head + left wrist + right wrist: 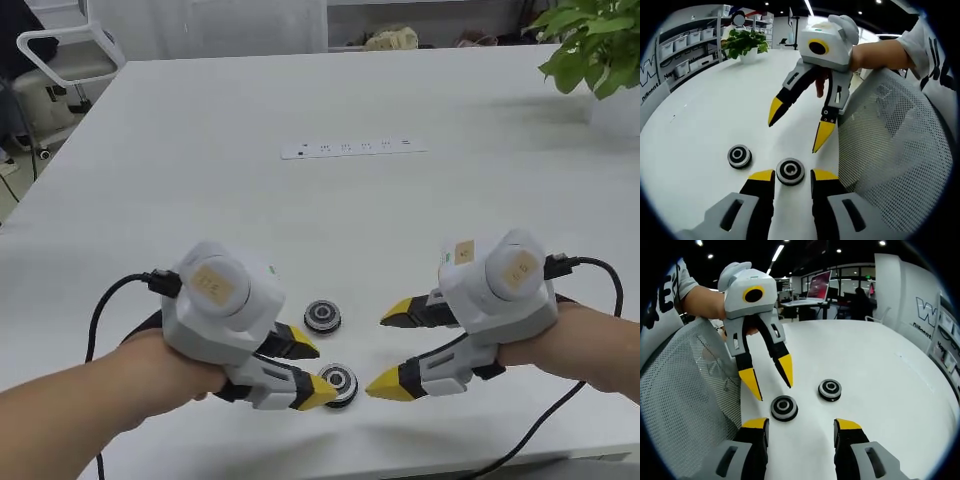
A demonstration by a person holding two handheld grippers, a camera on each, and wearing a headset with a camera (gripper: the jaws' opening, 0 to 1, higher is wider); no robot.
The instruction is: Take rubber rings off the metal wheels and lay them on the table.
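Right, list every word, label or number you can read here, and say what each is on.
"W": big letter on the wall panel, cut off.
"Different", probably, blurred: small line below that letter.
"WE": on the person's shirt, partly hidden.
Stickers on the left hand-held gripper and right hand-held gripper: too small to read.
Power strip markings: too small to read.
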